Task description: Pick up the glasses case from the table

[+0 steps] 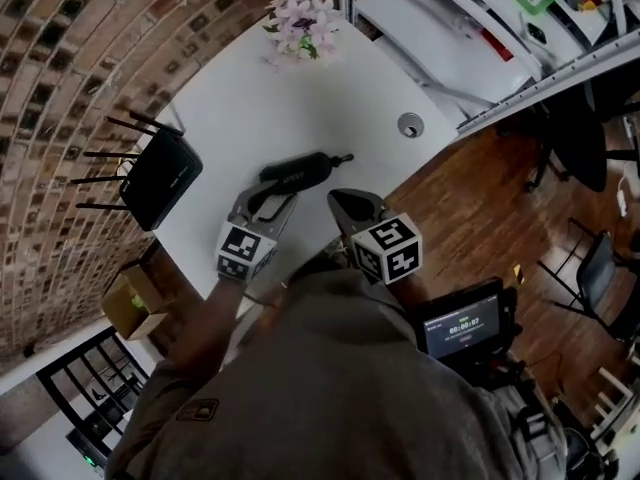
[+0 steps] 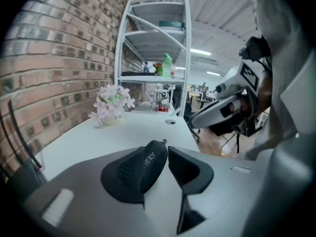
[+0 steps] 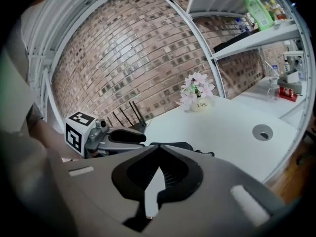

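White table (image 1: 250, 98), black glasses case (image 1: 297, 170) just beyond parted left tongs (image 2: 167, 151), right tongs (image 3: 158, 147) clenched, empty

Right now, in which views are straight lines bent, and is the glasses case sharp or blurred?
Left gripper view: the shelf posts bow, corners go black, the glasses case is sharp. Right gripper view: same bending, the case partly hidden. Head view: brick wall curves, case clear.
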Tool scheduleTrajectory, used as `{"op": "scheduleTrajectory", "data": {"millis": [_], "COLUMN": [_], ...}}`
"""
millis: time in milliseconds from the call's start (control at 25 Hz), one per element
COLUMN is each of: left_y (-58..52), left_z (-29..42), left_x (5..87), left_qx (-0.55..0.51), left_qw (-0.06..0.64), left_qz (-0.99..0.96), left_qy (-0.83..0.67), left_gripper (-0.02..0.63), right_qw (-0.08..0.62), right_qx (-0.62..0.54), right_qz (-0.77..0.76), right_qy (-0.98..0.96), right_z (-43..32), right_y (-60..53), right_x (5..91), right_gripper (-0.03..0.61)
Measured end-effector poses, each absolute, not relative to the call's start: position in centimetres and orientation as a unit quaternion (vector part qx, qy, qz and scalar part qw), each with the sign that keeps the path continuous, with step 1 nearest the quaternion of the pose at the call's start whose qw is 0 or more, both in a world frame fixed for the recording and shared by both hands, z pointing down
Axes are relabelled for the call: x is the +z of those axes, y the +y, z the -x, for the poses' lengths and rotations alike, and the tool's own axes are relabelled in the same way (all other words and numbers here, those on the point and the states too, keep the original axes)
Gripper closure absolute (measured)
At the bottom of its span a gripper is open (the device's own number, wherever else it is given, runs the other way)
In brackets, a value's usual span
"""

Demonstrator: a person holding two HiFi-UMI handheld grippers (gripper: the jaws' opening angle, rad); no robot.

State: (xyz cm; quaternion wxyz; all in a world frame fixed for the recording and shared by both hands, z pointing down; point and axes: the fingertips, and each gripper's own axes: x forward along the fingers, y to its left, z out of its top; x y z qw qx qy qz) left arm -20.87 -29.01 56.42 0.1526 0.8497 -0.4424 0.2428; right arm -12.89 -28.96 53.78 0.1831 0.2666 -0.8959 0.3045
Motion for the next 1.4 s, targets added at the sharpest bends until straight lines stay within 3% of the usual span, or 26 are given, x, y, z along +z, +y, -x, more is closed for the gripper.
{"op": "scheduleTrajectory", "data": {"millis": [240, 400, 560, 960, 1400], "left_y": [-30.4, -31.2, -32.1, -31.8, -32.4], "left_z": [19.2, 18.6, 18.0, 17.2, 16.9], "left_x": [59.8, 61.6, 63.2, 66.8, 66.6], "left_qx": [0.362, 0.422, 0.464, 0.533, 0.512], "left_qw": [0.125, 0.099, 0.088, 0.139, 0.159], "left_qz": [-0.852, -0.848, -0.844, -0.826, -0.829], "left_qy": [-0.356, -0.305, -0.253, -0.119, -0.158], "left_gripper": [0.321, 0.276, 0.264, 0.262, 0.261], "right_qw": [0.173, 0.165, 0.162, 0.158, 0.160], "right_qx": [0.340, 0.360, 0.368, 0.394, 0.393], "right_qz": [-0.286, -0.300, -0.309, -0.335, -0.331], "right_qy": [-0.879, -0.868, -0.862, -0.841, -0.842], "right_z": [11.6, 10.8, 10.0, 7.6, 7.2], "right_y": [-30.4, -31.2, -32.1, -33.3, -33.5], "right_x": [55.6, 56.2, 56.8, 57.6, 57.8], "right_gripper": [0.567, 0.568, 0.568, 0.568, 0.568]}}
